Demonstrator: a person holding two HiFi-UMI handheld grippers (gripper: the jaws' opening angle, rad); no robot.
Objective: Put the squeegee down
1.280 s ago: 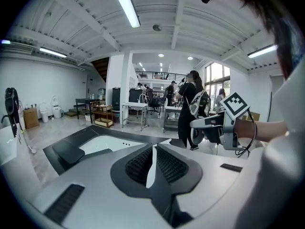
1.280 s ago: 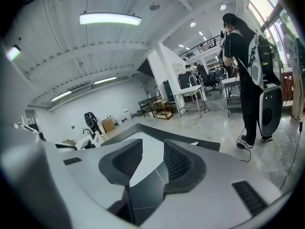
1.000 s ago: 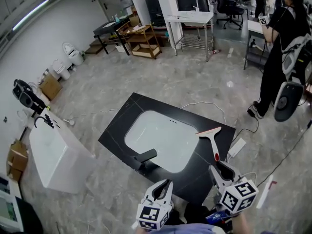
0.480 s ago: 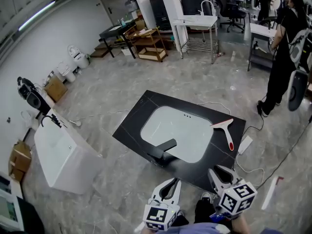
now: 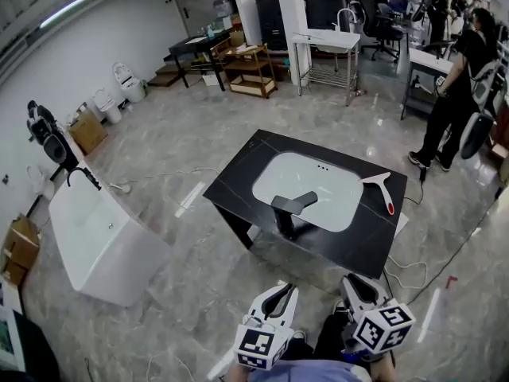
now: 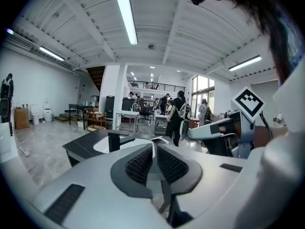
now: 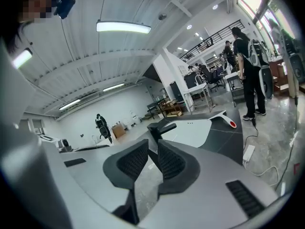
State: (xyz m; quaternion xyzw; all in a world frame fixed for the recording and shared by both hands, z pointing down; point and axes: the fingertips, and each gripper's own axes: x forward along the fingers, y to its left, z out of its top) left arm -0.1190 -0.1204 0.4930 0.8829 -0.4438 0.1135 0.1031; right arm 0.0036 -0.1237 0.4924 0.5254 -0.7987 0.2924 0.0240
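Left tongs (image 5: 280, 291), closed and empty, and right tongs (image 5: 355, 283), narrow, empty and just closing, now farther from the tabletop (image 5: 350, 249); squeegee (image 5: 380, 184) remains on it.

Left tool (image 5: 278, 294) held low near the person's body, pointing forward and slightly down, jaws drawn together with nothing between, right tool (image 5: 356, 286) beside it and apart, same slight downward tilt, jaws narrowly parted, just been closing, nothing between them
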